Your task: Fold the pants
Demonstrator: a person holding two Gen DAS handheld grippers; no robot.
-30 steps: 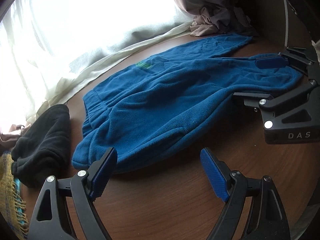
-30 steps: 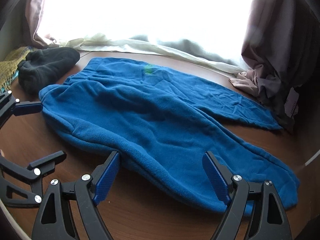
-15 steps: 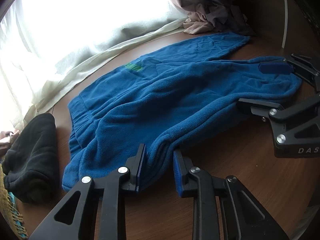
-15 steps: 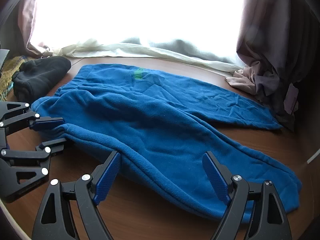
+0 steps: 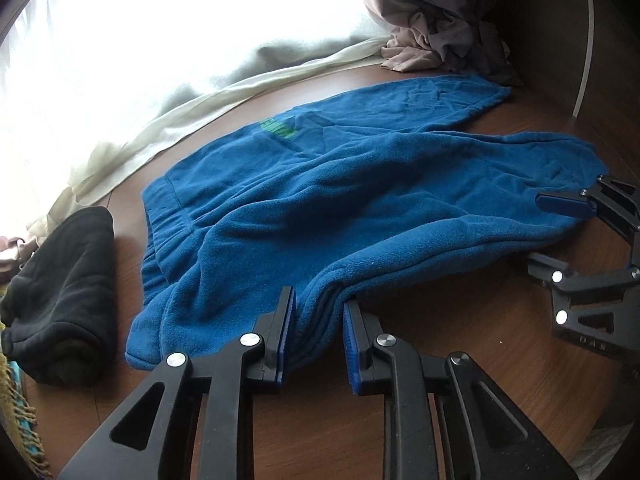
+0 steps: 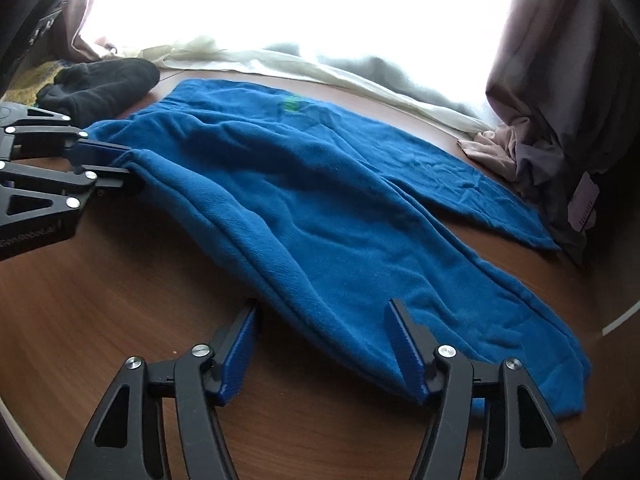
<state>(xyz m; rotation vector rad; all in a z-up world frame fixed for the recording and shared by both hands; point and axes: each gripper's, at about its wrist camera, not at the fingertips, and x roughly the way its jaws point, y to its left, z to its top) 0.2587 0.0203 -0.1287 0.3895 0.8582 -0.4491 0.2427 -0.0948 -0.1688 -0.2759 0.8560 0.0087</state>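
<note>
A black garment (image 5: 64, 296) lay bunched on the brown table (image 5: 460, 312), beside a yellow fringed cloth (image 5: 16, 420) at the edge. Pale curtains (image 6: 320, 68) pooled along the bright window, and a mauve drape (image 6: 552, 92) hung crumpled in the corner.

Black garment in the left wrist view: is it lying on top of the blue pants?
No. The black garment lies beside the blue pants on the bare wooden table, with a strip of tabletop between them.

Window (image 6: 304, 0) blown white; yellow blanket (image 5: 16, 412) cut by edge.
</note>
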